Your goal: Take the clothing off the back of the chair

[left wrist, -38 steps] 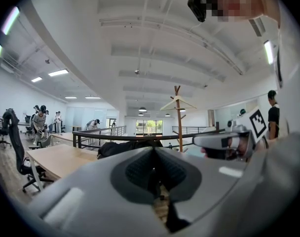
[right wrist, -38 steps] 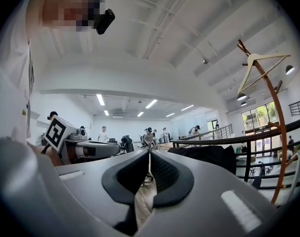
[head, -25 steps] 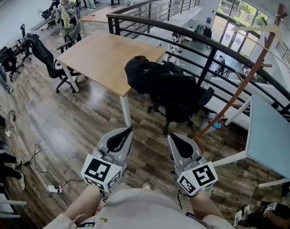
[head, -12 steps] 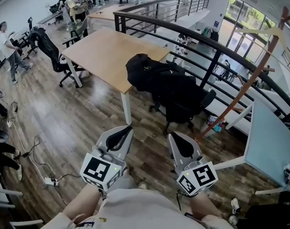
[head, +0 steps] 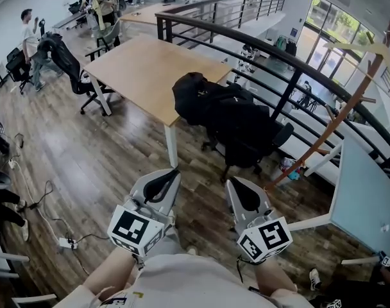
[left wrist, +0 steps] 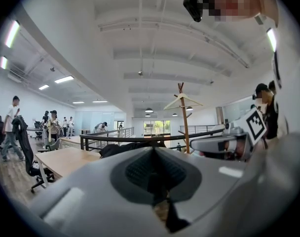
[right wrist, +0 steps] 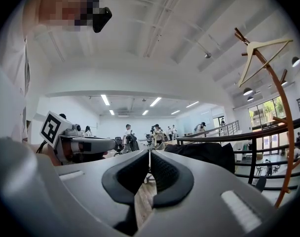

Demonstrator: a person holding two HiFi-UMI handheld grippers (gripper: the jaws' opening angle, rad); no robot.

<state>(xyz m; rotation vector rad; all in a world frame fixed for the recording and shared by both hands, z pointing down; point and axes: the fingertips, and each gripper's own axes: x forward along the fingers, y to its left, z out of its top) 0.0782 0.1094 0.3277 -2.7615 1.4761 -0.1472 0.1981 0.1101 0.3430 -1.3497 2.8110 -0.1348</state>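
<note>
Across the chair (head: pixel 279 132) back, the black clothing (head: pixel 201 101) looks soft and light, best pinched at its bunched top fold; left gripper (head: pixel 172 172) and right gripper (head: pixel 229 183) sit closed, empty.

No words, numbers or brands can be read. The only print is black-and-white square markers (head: pixel 130 227), which carry no letters. They sit on the cube (head: pixel 138 232) of the left gripper (head: pixel 171 172) at 7 o'clock and on the right gripper (head: pixel 231 183) at 5 o'clock.
</note>
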